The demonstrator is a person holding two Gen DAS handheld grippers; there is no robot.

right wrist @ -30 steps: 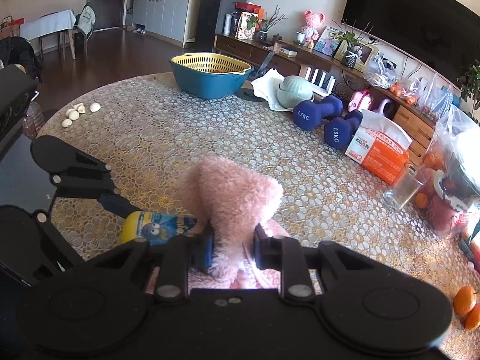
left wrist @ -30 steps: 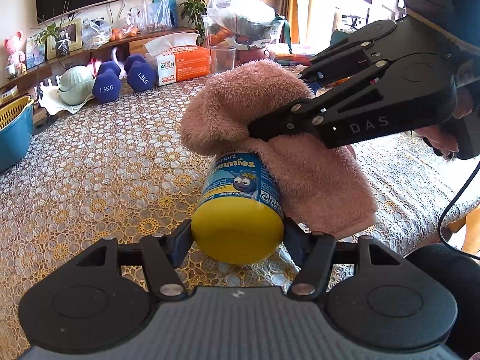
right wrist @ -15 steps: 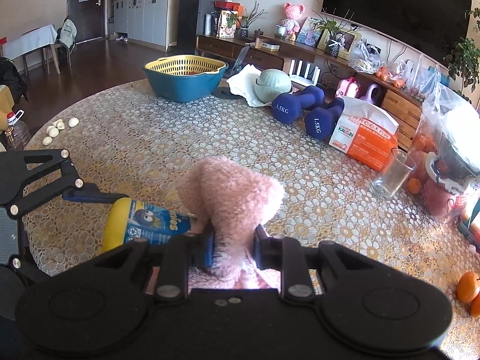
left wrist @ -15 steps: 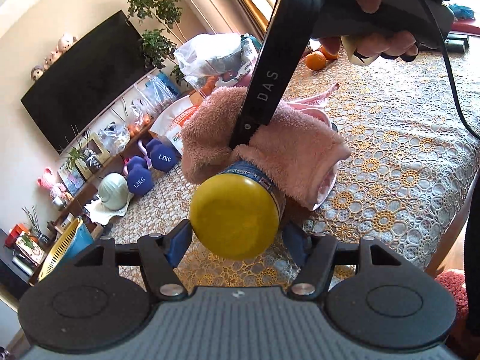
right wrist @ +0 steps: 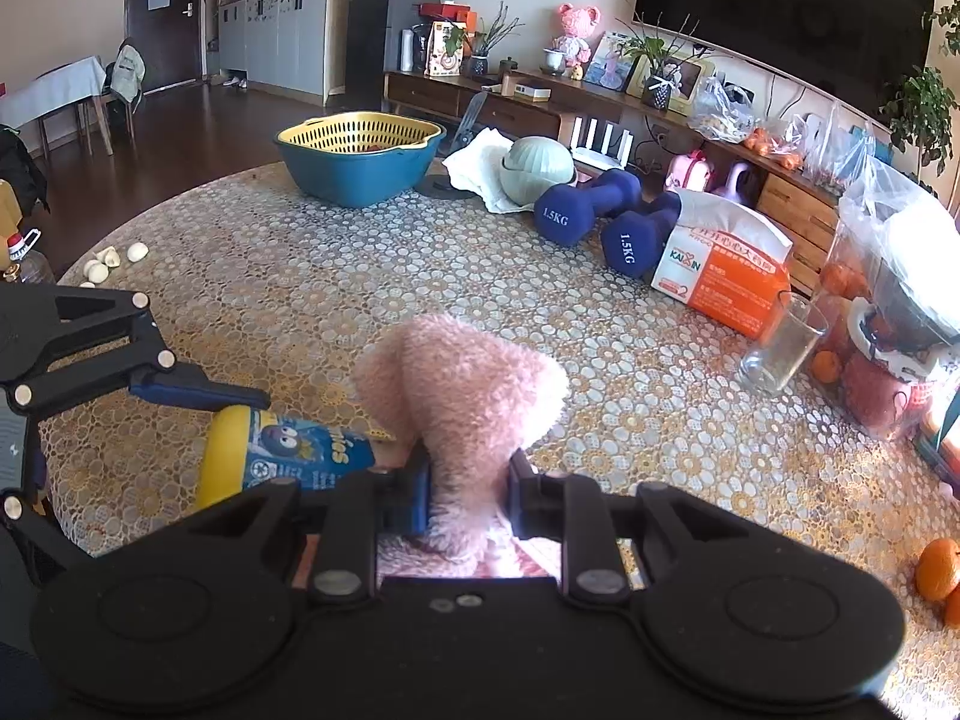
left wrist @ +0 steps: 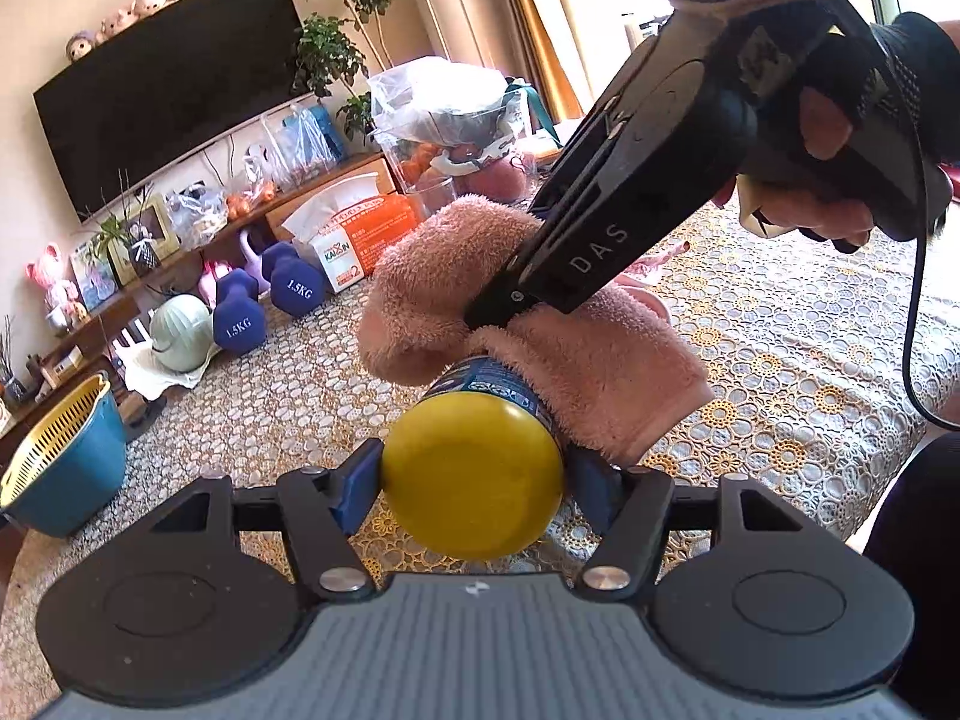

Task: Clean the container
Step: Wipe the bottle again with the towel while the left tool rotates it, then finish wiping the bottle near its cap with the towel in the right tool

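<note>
A blue gummies bottle [left wrist: 480, 384] with a yellow lid [left wrist: 474, 474] lies sideways in the air, its lid toward the left wrist camera. My left gripper [left wrist: 474, 480] is shut on the bottle at the lid end. A fluffy pink towel [left wrist: 540, 312] drapes over the bottle's far part. My right gripper [right wrist: 468, 480] is shut on the pink towel [right wrist: 462, 396] and presses it against the bottle [right wrist: 288, 450]. In the left wrist view the right gripper's black body [left wrist: 600, 228] comes down from the upper right, held by a person's hand [left wrist: 828, 132].
On the lace-covered round table [right wrist: 270, 276] stand a blue basin with a yellow strainer [right wrist: 360, 162], two blue dumbbells [right wrist: 588, 210], an orange tissue box [right wrist: 720, 276], an empty glass [right wrist: 780, 342], bagged fruit [right wrist: 888, 324] and loose oranges [right wrist: 936, 570]. Garlic cloves [right wrist: 114, 255] lie near the left edge.
The left gripper has swung and tilted the bottle back down from a steeper pose. The towel in the right gripper has stayed on the bottle and slid along it.
</note>
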